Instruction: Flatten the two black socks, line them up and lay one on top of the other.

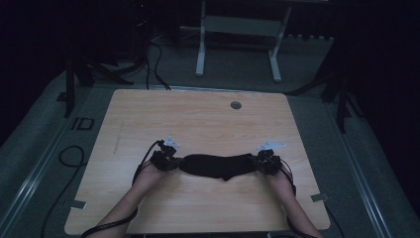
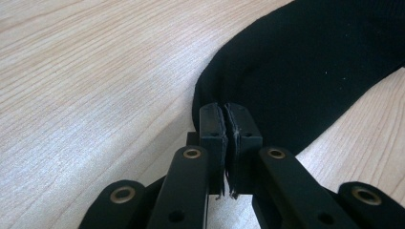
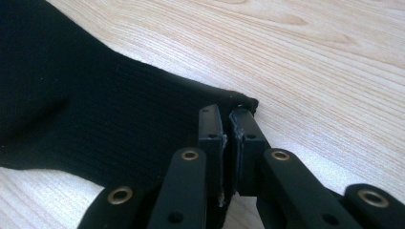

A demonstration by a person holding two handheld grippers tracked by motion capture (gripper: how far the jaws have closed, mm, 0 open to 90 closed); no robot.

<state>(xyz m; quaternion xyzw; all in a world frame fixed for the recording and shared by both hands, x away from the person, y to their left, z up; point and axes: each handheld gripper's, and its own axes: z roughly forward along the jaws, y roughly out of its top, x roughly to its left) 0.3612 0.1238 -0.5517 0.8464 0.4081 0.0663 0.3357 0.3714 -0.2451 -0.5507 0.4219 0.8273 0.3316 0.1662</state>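
Note:
A black sock [image 1: 216, 165] lies stretched sideways across the near half of the wooden table [image 1: 198, 119]. My left gripper [image 1: 168, 161] pinches its left end, and my right gripper [image 1: 266, 162] pinches its right end. In the left gripper view the jaws are pressed together at the rounded end of the sock [image 2: 305, 71], left gripper [image 2: 225, 110]. The right gripper view has the jaws closed on the ribbed edge of the sock [image 3: 95, 124], right gripper [image 3: 224, 114]. A person's forearms reach in from the table's near edge.
A round grey cable port [image 1: 236, 105] sits in the table near its far edge. Black cables [image 1: 69, 156] trail over the grey floor at the left. White legs of another table [image 1: 200, 54] stand beyond the far edge.

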